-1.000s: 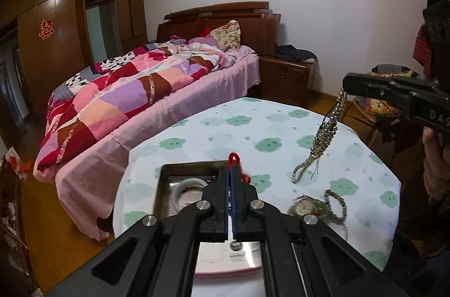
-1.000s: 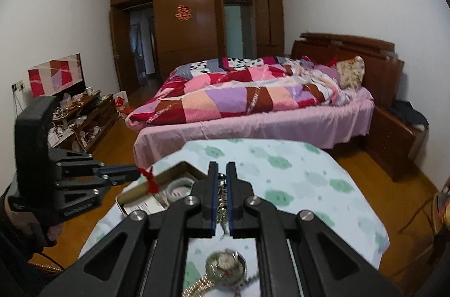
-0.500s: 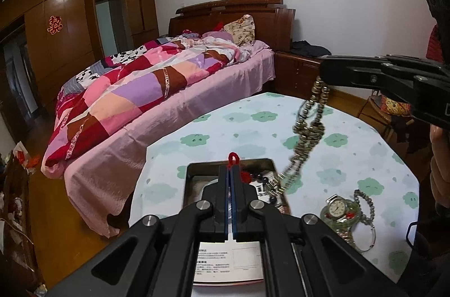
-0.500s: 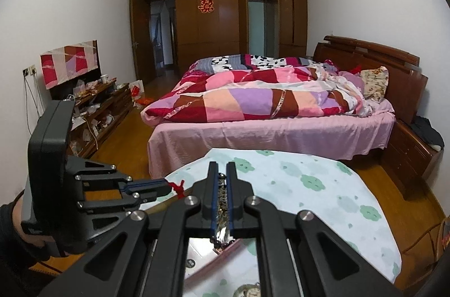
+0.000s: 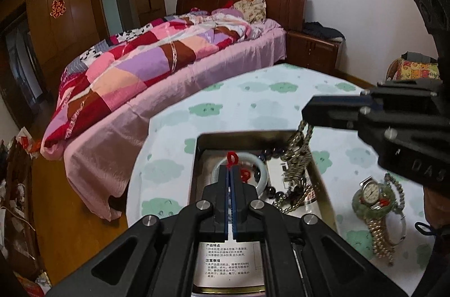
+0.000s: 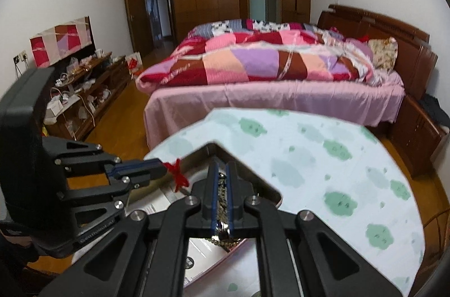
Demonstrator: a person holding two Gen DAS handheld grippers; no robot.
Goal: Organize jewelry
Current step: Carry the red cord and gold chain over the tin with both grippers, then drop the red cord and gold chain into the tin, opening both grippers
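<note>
A metal tin [image 5: 320, 179] lies open on the round table, holding a pale jade bangle [image 5: 260, 179], dark beads and a paper card [image 5: 227, 263]. My left gripper [image 5: 231, 170] is shut on a red string [image 5: 232, 158] above the tin; the string also shows in the right wrist view [image 6: 177, 173]. My right gripper [image 6: 220, 170] is shut on a gold chain [image 5: 298, 156], which hangs down into the tin's right side. A gold watch [image 5: 371, 193] on a green bangle lies on the table right of the tin.
The table [image 5: 253, 100] has a white cloth with green clouds. A bed with a patchwork quilt [image 5: 157, 55] stands beyond it. A low cabinet with clutter [image 6: 81, 89] is at the left wall.
My right gripper has carried the gold chain leftward from above the table to over the tin and lowered it, so its end now lies inside. My left gripper kept its hold on the red string.
</note>
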